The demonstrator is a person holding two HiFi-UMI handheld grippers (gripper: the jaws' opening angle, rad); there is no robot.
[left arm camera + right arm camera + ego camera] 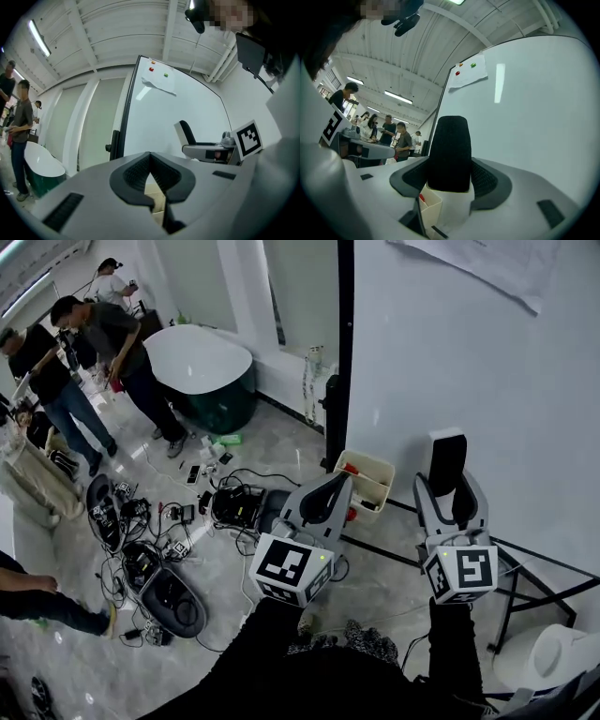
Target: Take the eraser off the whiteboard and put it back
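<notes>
I'm in a big open workroom, more a lab or studio than a home. A whiteboard (469, 362) stands before me, with a sheet of paper (161, 82) pinned to it by magnets (151, 69). The pale tiled floor (281, 451) is strewn with cables (141, 521) and black gear. Several people (122, 338) stand about and a bathtub (202, 367) sits near the far wall. Strip lights (38, 37) run under a white beamed ceiling (122, 33).

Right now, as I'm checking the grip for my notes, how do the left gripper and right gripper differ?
The left gripper has its jaws shut on nothing; the right gripper has them apart, clamped on the eraser. The left gripper aims near the dark edge of the whiteboard; the right gripper faces its white surface. Both share the same grey-and-black build.
</notes>
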